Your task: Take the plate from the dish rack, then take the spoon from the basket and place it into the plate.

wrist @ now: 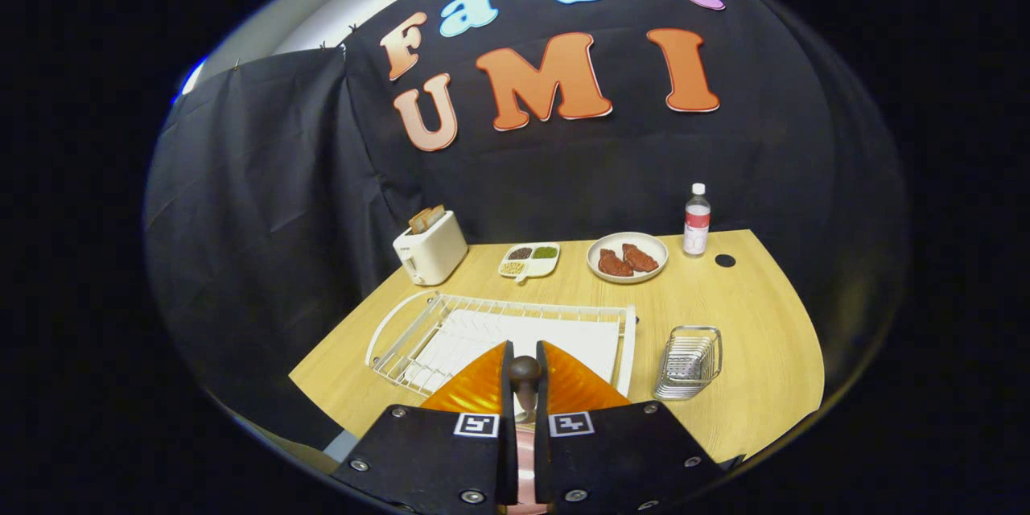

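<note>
Wooden-handled spoon (525, 376) pinched between nearly closed tongs (525, 386), above the dish rack (418, 330) near edge

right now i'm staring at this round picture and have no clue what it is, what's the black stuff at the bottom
There is no robot arm. A person holds a two-finger gripper by hand, and a fisheye camera riding on it took this picture, looking along the fingers at the bottom. The gripper is shut on a spoon, over an orange plate. The table also carries a white dish rack, a wire basket, a toaster, a bottle and a plate of meat.
</note>
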The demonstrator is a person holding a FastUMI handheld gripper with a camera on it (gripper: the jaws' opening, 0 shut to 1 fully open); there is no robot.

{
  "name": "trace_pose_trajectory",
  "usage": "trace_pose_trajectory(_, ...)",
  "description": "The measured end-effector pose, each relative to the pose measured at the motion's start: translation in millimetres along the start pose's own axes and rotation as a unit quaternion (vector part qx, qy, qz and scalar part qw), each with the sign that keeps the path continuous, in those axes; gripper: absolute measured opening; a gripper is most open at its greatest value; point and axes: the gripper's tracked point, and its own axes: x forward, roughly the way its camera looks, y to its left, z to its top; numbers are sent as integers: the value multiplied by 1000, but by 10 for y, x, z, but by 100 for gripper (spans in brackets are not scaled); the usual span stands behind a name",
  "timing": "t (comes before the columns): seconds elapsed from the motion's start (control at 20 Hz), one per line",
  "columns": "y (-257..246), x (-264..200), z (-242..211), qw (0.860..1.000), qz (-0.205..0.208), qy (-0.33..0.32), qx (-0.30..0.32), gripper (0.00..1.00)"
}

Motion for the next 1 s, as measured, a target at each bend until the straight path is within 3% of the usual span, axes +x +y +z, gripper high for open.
trace_pose_trajectory(0.5, 229, 161, -764, 996, 52, 67, -41, 8)
trace_pose_trajectory(0.8, 186, 175, -1121, 992, 56, 85, -73, 9)
trace_pose_trajectory(1.0, 63, 134, -1159, 994, 53, 82, -58, 15)
